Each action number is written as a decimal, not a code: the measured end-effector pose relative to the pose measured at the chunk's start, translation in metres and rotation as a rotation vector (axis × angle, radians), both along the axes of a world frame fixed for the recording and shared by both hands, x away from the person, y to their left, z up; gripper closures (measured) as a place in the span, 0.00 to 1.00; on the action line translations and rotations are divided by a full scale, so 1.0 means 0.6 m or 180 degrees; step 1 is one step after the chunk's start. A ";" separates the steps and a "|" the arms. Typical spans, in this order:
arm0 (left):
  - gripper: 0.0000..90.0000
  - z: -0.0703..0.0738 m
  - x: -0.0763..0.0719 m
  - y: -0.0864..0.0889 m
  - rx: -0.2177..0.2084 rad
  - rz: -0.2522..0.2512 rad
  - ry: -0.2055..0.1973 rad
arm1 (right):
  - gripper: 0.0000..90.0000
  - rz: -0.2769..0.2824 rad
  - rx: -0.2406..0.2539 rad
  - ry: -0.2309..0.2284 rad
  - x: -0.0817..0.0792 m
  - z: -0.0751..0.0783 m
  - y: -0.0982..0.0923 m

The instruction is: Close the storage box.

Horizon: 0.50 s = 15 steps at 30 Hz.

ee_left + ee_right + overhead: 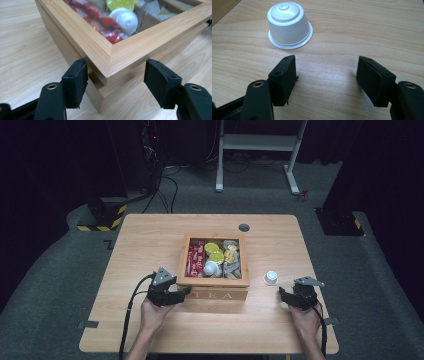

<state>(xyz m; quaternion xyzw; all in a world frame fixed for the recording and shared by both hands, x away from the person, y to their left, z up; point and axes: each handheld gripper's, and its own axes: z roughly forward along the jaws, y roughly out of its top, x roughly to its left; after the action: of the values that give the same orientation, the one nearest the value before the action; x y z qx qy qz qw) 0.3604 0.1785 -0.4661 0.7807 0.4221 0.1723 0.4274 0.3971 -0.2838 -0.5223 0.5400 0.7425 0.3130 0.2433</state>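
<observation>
Presently: both tools released, one at the box corner, one short of the loose capsule.

Left tool (113, 82) straddles the near-left corner of the glass-lidded wooden tea box (214, 282), jaws apart, not gripping; likely lid-opening next, requiring purchase under the lid edge. Right tool (327, 80) is empty, near the white plastic capsule (288, 23) on the light wooden tabletop (150, 235). Count: one box, one loose capsule, another white capsule (126, 20) inside.

A light wooden table (150, 235) stands on grey carpet. On it sit a wooden tea box (214, 289) and, just right of it, an upturned white capsule (270, 278)
</observation>
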 end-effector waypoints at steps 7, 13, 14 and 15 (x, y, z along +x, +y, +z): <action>0.37 0.002 -0.008 0.021 -0.0252 0.0088 -0.0024 | 0.36 0.0003 0.0005 0.0003 0.000 0.000 -0.001; 0.36 0.007 -0.019 0.047 -0.0357 0.0163 -0.0088 | 0.36 0.0005 0.0006 0.0003 0.000 0.000 -0.001; 0.36 0.007 -0.020 0.053 -0.0373 0.0191 -0.0093 | 0.37 0.0006 0.0007 0.0004 0.000 0.000 -0.001; 0.36 0.007 -0.020 0.058 -0.0392 0.0220 -0.0100 | 0.37 0.0006 0.0006 0.0003 0.000 0.000 -0.001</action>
<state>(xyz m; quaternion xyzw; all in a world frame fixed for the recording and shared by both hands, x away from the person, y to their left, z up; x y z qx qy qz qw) 0.3483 0.2130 -0.4619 0.7351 0.4518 0.1729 0.4749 0.3973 -0.2841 -0.5224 0.5397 0.7428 0.3137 0.2421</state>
